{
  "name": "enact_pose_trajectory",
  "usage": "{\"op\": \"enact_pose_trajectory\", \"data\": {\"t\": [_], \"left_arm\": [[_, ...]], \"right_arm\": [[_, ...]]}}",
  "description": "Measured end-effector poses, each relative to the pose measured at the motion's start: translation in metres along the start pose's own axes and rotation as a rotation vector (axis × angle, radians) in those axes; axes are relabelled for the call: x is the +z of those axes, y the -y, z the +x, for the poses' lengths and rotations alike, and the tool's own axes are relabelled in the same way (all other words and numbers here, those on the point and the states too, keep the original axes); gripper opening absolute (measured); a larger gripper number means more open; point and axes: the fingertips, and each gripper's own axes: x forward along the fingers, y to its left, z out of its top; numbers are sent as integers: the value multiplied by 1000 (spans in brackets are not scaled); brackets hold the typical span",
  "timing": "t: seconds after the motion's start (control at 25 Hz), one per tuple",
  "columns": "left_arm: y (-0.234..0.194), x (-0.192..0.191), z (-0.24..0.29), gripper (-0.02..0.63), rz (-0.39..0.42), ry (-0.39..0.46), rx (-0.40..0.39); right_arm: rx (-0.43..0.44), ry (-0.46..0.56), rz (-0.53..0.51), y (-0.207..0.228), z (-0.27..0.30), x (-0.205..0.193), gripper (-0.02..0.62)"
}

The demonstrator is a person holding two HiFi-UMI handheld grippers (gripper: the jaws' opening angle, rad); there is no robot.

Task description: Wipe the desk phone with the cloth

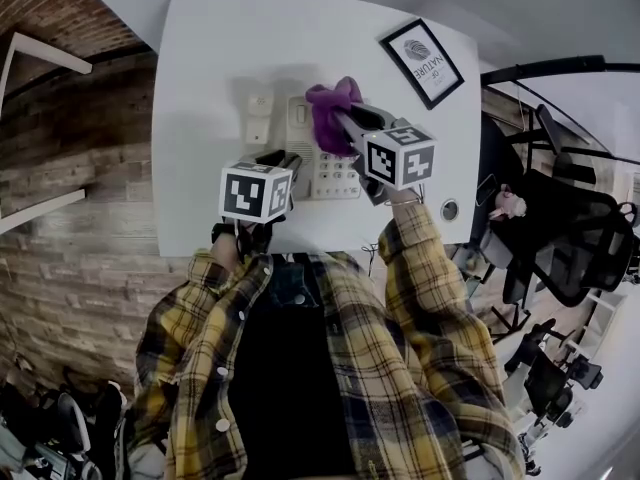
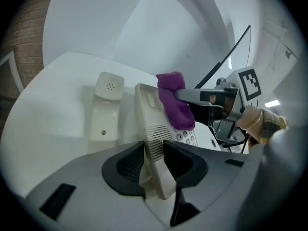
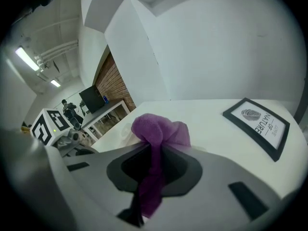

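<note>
A cream desk phone (image 1: 325,163) lies on the white table (image 1: 200,58), its handset (image 1: 258,118) off the cradle to the left. My left gripper (image 2: 154,165) is shut on the phone base's near edge (image 2: 151,143), holding it tilted. A purple cloth (image 1: 330,108) is clamped in my right gripper (image 3: 155,165) and pressed on the phone's top above the keypad (image 2: 185,136). In the right gripper view the cloth (image 3: 156,134) bunches over the jaws and hides the phone.
A black-framed picture (image 1: 422,60) lies flat at the table's far right corner. A round cable grommet (image 1: 449,209) sits near the right edge. Office chairs (image 1: 560,238) stand right of the table, a brick wall (image 1: 60,168) on the left.
</note>
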Motion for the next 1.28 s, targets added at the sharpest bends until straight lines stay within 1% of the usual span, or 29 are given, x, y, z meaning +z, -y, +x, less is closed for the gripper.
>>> {"op": "enact_pose_trajectory", "data": {"t": [0.08, 0.16, 0.28, 0.56, 1.12, 1.28], "left_arm": [[0, 0, 0, 130, -4, 1, -5], [1, -1, 1, 130, -9, 3, -12], [-2, -1, -1, 130, 2, 2, 5], [-2, 1, -2, 130, 11, 10, 7], [-6, 0, -3, 130, 16, 5, 8], [-5, 1, -3, 130, 16, 3, 9]], "right_arm": [[13, -3, 9, -5, -2, -8, 60], [15, -13, -7, -10, -4, -16, 60], [23, -46, -31, -18, -7, -30, 60], [39, -64, -8, -30, -16, -50, 60], [93, -130, 85, -63, -39, -120, 60], [99, -122, 148, -69, -46, -134, 60]]}}
